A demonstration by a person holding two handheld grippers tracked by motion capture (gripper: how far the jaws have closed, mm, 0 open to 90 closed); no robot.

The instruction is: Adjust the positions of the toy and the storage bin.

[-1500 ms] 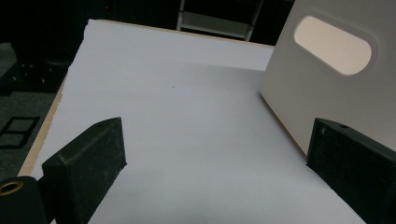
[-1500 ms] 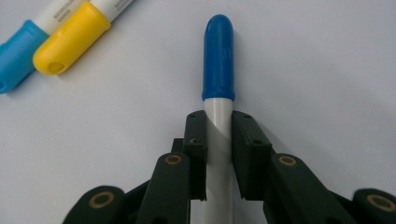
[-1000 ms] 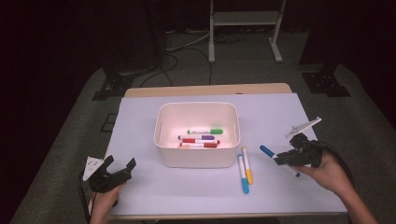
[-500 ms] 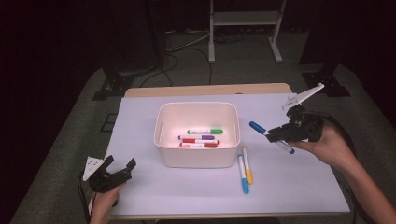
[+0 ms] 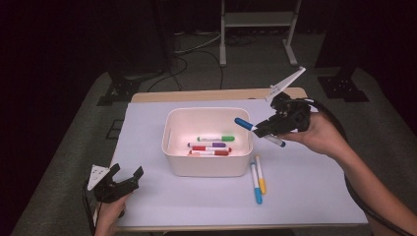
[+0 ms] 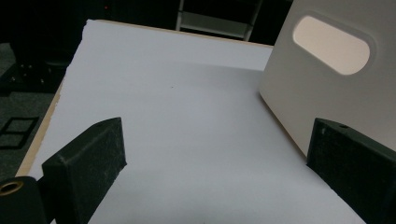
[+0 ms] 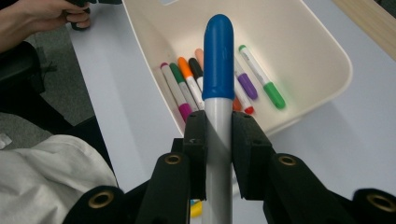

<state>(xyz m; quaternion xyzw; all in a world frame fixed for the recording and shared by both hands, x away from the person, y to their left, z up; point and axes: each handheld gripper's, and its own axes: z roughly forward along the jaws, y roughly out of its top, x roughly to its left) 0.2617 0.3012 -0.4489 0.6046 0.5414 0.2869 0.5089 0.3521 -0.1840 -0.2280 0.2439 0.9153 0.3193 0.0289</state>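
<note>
My right gripper (image 5: 268, 130) (image 7: 217, 135) is shut on a blue-capped marker (image 5: 252, 127) (image 7: 218, 88) and holds it in the air over the right rim of the white bin (image 5: 169, 147) (image 7: 322, 42). The marker's blue cap points toward the bin. Several markers (image 5: 211, 146) (image 7: 187, 88) lie on the bin's floor. Two more markers, one blue (image 5: 255, 183) and one yellow (image 5: 260, 175), lie on the table just right of the bin. My left gripper (image 5: 123, 178) (image 6: 215, 158) rests open at the table's front left corner, nothing between its jaws.
A white sheet (image 5: 305, 187) (image 6: 177, 116) covers the table. In the left gripper view the bin's side wall with its handle slot (image 6: 334, 44) stands close on the right. The floor beyond holds cables and stand legs (image 5: 255, 19).
My right gripper has lifted the blue marker off the table and carried it up and leftward to the bin's right rim. The left gripper has stayed put.
</note>
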